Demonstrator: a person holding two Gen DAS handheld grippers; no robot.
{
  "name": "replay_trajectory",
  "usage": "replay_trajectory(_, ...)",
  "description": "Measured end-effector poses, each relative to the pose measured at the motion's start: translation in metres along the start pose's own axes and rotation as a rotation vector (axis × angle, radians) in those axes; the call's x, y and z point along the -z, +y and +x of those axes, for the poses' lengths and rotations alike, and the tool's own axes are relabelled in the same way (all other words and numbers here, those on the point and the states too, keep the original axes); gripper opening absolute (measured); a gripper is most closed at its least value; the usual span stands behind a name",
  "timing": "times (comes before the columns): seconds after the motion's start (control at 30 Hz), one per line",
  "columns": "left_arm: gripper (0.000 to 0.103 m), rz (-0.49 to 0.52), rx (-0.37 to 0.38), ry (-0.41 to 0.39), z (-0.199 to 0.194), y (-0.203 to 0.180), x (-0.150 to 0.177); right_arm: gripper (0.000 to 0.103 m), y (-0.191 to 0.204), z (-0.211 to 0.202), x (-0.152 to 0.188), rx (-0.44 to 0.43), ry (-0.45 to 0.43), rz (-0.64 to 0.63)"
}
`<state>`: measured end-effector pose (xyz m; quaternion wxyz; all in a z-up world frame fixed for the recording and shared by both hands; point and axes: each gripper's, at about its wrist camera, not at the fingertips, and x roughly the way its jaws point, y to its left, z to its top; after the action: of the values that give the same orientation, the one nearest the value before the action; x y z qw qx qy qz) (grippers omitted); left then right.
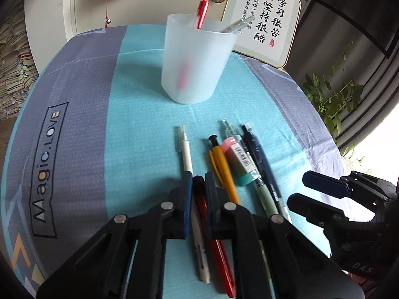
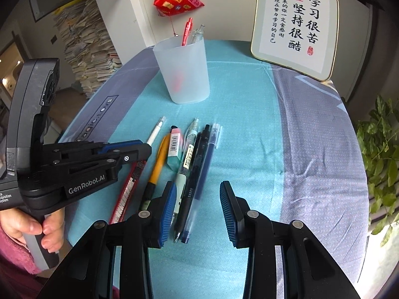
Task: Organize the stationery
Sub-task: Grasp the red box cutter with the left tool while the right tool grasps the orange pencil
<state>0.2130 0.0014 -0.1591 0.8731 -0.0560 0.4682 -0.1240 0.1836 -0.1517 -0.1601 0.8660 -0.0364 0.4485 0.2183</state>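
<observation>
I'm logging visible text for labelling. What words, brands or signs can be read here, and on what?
"Magic.LOVE": tablecloth.
"GenRobot.AI": left gripper body.
"学习很苦 坚持很酷", large characters: framed calligraphy plaque; its smaller columns and red seals are too small.
"DAS", partly cut off: right gripper body.
Eraser barcode label and pen prints: blurred, unreadable.

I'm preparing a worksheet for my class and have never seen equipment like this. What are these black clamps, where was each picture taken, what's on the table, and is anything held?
There is no robot here. A person's hand grips a handle carrying a two-finger clamp, one for each hand. Each picture comes from a wide-angle camera on one clamp, looking along its fingers. On the tablecloth stand a frosted cup already holding pens, and a row of loose pens with an eraser. The left gripper is shut on a red pen. The right gripper is open above the dark pens, holding nothing.
</observation>
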Motion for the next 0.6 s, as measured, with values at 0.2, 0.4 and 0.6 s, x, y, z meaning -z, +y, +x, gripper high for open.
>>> replay_trajectory(0.2, 0.011, -0.022, -0.034, 0.005, -0.007, 0.016, 0.001, 0.037, 0.015, 0.005, -0.001, -0.016, 0.010, -0.027)
replay_trajectory(0.4, 0.025, -0.041, -0.060, 0.012, -0.005, 0.023, 0.001, 0.037, 0.028, 0.004, -0.002, -0.067, 0.012, -0.034)
replay_trajectory(0.6, 0.026, -0.052, -0.067, 0.006, -0.008, 0.029, 0.002, 0.037, 0.041, 0.017, -0.005, -0.093, 0.052, -0.045)
